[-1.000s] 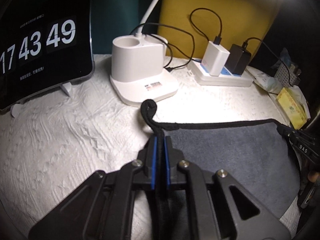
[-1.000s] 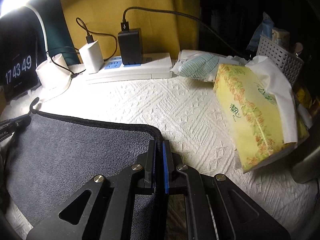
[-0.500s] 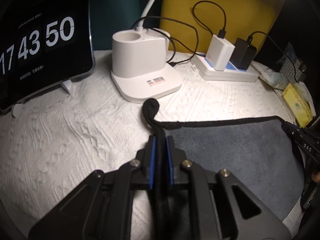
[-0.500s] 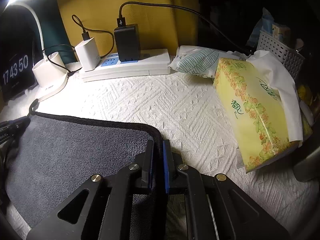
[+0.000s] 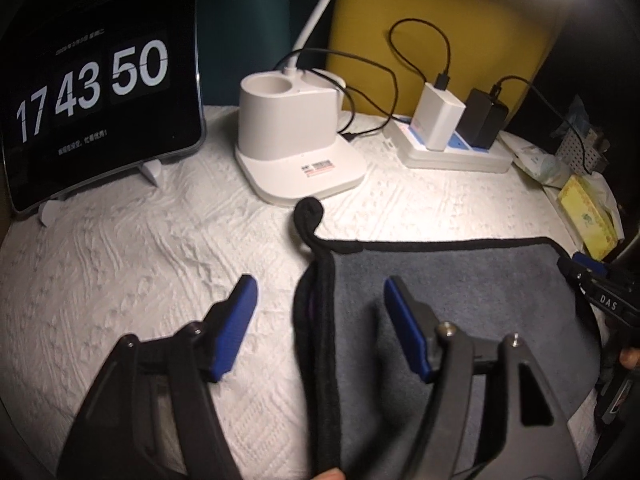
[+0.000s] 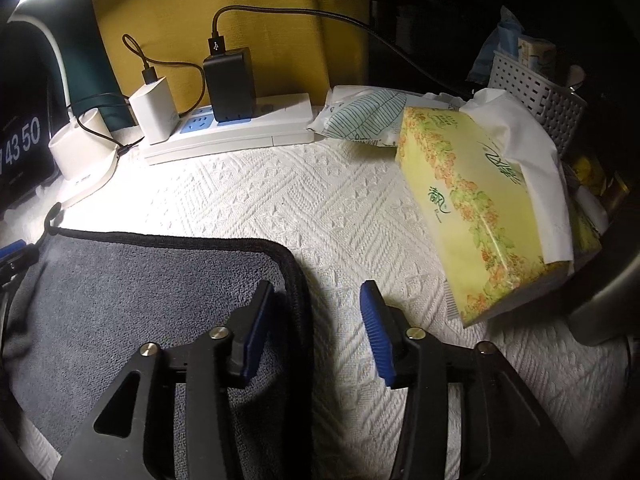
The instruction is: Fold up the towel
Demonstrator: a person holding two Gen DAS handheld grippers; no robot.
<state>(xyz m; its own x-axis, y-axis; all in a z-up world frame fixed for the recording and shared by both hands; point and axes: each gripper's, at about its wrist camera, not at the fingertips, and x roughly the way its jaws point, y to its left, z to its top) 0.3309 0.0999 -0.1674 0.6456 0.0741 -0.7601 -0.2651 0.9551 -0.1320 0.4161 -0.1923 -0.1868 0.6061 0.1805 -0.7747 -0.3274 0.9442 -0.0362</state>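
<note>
A grey towel with a black hem lies folded flat on the white textured cloth; it also shows in the right wrist view. Its black hanging loop curls up at the far left corner. My left gripper is open, its blue pads either side of the towel's left hem, holding nothing. My right gripper is open over the towel's right hem, holding nothing. The right gripper's tip shows at the towel's right edge in the left wrist view.
A clock tablet stands back left. A white lamp base and a power strip with chargers sit behind the towel. A yellow tissue box, a packet and a white basket crowd the right side.
Both grippers were shut on the towel's hem; both have opened and let it go. The towel now lies flat on the cloth.
</note>
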